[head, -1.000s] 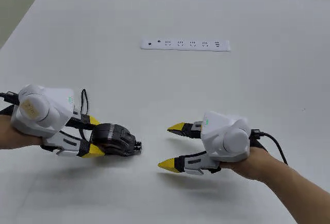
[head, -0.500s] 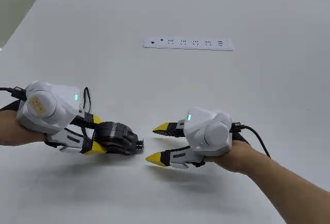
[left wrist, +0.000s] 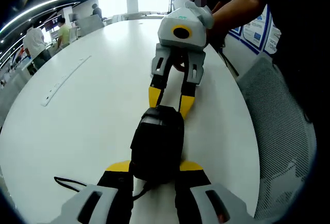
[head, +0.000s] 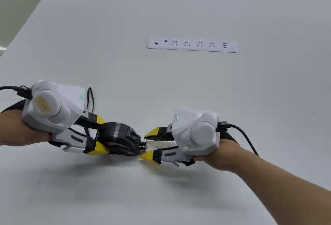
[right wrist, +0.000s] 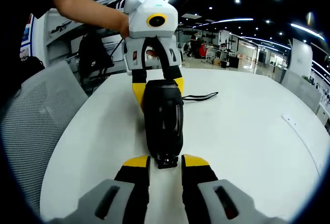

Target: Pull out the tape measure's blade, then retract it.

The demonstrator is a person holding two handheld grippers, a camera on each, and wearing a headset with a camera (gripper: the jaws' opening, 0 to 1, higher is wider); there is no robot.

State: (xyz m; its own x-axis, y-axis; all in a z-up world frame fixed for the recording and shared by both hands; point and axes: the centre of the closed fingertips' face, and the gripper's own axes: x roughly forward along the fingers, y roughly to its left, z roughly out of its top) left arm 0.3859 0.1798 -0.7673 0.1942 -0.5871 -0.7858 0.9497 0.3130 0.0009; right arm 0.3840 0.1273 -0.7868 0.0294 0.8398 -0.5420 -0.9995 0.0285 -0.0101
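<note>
A black tape measure (head: 118,138) lies on the white table (head: 155,90), and my left gripper (head: 98,134) is shut on its body from the left. In the left gripper view the case (left wrist: 157,144) sits between my yellow fingertips (left wrist: 119,166). My right gripper (head: 149,144) faces it from the right, open, with its yellow tips on either side of the blade's end hook (right wrist: 166,159). Small gaps still show between the right gripper's pads (right wrist: 138,162) and the hook. The blade is inside the case (right wrist: 162,113).
A white power strip (head: 192,44) lies flat at the far middle of the table. The tape measure's thin black wrist strap (right wrist: 198,97) trails on the table beside the left gripper. A grey mesh chair (left wrist: 278,110) stands past the table edge.
My right gripper has moved left up to the tape measure's front, and its jaws have narrowed around the end hook. The left gripper has kept its hold on the case.
</note>
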